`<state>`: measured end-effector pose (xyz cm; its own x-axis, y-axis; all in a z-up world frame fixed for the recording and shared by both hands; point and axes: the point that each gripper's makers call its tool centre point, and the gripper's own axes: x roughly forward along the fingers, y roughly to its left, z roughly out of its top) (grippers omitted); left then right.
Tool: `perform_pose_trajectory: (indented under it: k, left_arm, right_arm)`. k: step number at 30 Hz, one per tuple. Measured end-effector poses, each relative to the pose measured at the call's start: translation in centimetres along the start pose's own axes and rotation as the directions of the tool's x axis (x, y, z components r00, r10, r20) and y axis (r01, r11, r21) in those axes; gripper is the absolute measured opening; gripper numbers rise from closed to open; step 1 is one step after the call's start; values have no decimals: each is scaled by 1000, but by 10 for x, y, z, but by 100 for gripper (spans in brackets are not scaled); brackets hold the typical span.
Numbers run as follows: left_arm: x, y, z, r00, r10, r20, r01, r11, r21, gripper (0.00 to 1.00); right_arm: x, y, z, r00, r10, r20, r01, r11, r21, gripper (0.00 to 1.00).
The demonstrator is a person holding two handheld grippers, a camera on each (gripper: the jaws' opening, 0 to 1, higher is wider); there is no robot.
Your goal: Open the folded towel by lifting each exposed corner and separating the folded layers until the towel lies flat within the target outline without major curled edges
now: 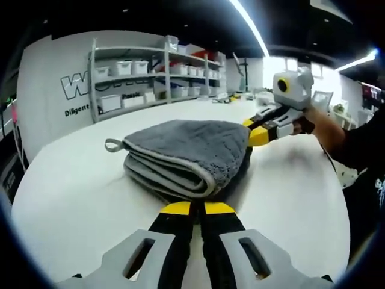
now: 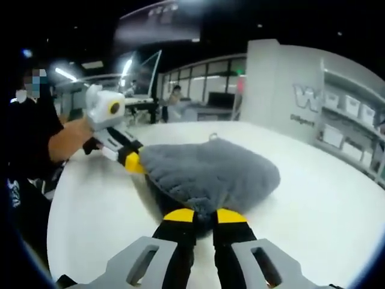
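Our left tool [image 1: 197, 209] and right tool [image 2: 204, 215] each pinch an edge of the thick, soft folded grey microfibre towel [image 1: 189, 150]; limp and light, we'd lift by corners

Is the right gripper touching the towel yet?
Touching. In the left gripper view, the right gripper has its yellow tips pressed into the folded towel's far edge.

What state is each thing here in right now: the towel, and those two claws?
Towel: folded in layers, lying on the white table, hanging loop sticking out.
Left claw: shut, tips at the towel's near edge.
Right claw: shut, tips at the towel's opposite edge.
Table: white, towel resting on it.
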<state>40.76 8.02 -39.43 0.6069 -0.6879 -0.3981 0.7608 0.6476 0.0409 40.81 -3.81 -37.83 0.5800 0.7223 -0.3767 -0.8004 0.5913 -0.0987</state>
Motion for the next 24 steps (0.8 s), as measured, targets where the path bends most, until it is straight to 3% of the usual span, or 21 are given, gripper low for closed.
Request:
perform_pose_trajectory:
  k: [24]
  left_arm:
    - [-7,-11,-10,1000,22,-2,-22,1000,-12,4]
  right_arm:
    - [-9,15,-6,1000,-11,3,11,1000,-5,5]
